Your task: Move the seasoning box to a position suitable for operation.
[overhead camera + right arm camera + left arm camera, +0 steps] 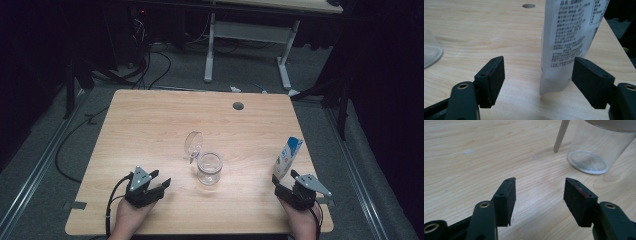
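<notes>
Blk grippers [165, 183], grey plates, blk cables.

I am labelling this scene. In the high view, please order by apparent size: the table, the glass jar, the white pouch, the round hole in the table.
1. table
2. glass jar and white pouch: similar in size, so I leave them unranked
3. round hole

Overhead light falls on the pale wooden table [150, 125]; beyond its edges the room drops to near black from nine through three o'clock. High view soft, low in detail. Clear glass jar [209, 168] carries faint glare. In the right gripper view, the white printed carton [571, 37] throws a short shadow toward six o'clock; print slightly blurred. Left gripper view: the jar base is sharp, while the near jaws are dark and soft.
</notes>
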Available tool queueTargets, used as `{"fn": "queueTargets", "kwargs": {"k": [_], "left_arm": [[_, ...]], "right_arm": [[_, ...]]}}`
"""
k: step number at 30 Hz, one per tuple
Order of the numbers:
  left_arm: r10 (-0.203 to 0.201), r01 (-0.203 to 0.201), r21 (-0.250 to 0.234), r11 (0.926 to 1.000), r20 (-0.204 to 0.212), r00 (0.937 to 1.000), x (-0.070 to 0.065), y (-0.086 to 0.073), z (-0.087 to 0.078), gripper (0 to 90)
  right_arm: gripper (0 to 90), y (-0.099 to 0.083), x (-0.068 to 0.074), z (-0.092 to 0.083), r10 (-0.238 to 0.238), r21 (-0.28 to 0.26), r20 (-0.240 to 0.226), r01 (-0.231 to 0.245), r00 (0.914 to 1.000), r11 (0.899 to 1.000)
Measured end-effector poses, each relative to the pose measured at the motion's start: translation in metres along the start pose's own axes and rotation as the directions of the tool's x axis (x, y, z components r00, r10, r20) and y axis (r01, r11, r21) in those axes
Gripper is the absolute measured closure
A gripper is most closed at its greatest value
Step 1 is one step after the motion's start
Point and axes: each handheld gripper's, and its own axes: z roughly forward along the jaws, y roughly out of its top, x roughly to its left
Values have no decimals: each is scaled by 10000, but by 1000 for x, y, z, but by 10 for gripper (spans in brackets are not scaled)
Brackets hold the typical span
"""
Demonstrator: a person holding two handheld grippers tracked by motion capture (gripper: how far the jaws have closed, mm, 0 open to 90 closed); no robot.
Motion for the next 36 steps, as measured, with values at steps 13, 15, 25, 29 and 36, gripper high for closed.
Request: {"fn": "queueTargets", "kwargs": {"k": [13, 15, 25, 29, 36], "left_arm": [[-15, 15, -22, 10000, 84, 10000, 1, -1, -1, 435], [-7, 7, -12, 10000, 85, 10000, 0, -1, -1, 435], [-57, 57, -8, 10000, 66, 10000, 0, -1, -1, 435], [-38, 38, 4, 10000, 53, 10000, 0, -2, 0, 434], [-27, 26, 27, 10000, 44, 10000, 0, -2, 1, 433]], "right_arm": [[440, 35, -1, 12, 96, -330, 1325, -52, 9911, 9994], [477, 36, -3, 13, 163, -293, 1412, -123, 9898, 9995], [702, 31, -14, 1, 195, -387, 1217, -149, 9924, 9991], [787, 29, -20, -3, 267, -515, 1103, -211, 9935, 9985], [873, 27, -28, -6, 344, -687, 704, -295, 9969, 9972]]}}
